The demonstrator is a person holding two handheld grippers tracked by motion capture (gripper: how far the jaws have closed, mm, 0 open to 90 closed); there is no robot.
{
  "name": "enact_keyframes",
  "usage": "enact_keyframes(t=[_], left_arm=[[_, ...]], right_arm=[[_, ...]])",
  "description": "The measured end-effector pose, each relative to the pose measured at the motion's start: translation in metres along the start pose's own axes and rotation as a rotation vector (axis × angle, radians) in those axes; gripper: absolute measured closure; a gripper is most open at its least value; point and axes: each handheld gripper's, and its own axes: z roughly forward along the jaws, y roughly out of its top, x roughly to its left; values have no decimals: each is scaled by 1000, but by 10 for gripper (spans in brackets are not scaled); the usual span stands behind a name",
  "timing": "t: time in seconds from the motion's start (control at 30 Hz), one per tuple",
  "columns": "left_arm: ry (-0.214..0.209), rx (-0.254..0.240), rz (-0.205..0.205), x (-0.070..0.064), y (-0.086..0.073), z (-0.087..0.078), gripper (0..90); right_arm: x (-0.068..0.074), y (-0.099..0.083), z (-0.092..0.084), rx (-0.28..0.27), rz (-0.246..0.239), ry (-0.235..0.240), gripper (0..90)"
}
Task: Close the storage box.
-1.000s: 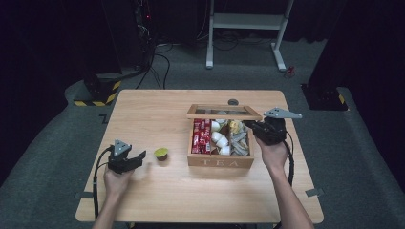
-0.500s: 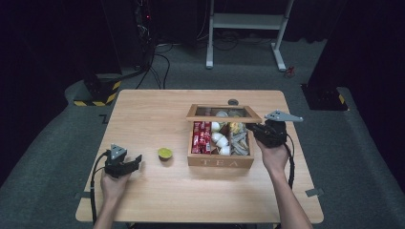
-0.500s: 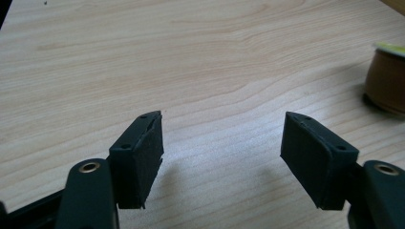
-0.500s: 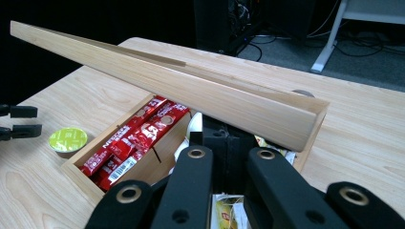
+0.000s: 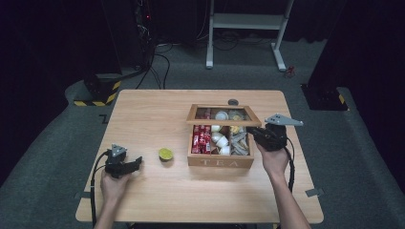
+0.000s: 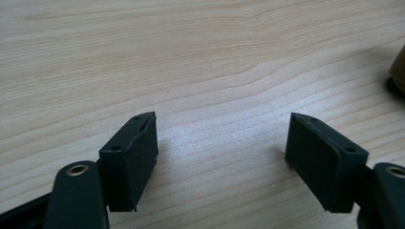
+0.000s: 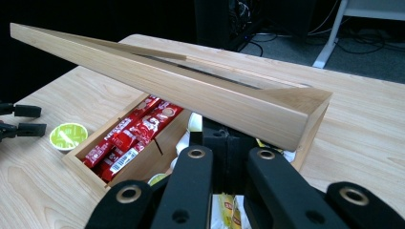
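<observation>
**Box lid held half open, green pod left on the table**

The right gripper (image 5: 258, 135) has its black jaws pressed together on the front edge of the wooden lid with a glass window (image 7: 191, 90). The lid is lifted and tilted over the light wooden tea box (image 5: 220, 162). The box sits near the right edge of the pale wooden tabletop (image 5: 153, 109), about halfway between front and back. Inside it lie red stick packets (image 5: 201, 139) in the left part, white pods in the middle and paper bags on the right.

The left gripper (image 5: 136, 163) rests low near the front left corner of the tabletop. Its jaws have just been opening. They stand wide apart with only bare wood between them.

The small round pod with a lime-green top (image 5: 165, 154) sits on the tabletop, between the left gripper and the box. It is near the jaws but not touching them.
</observation>
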Motion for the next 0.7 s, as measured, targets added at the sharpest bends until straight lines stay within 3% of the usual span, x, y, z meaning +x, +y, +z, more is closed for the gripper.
enact_keyframes(t=[0.7], left_arm=[[-3, 2, 2, 0, 0, 0, 251]], right_arm=[[3, -19, -1, -2, 16, 7, 900]])
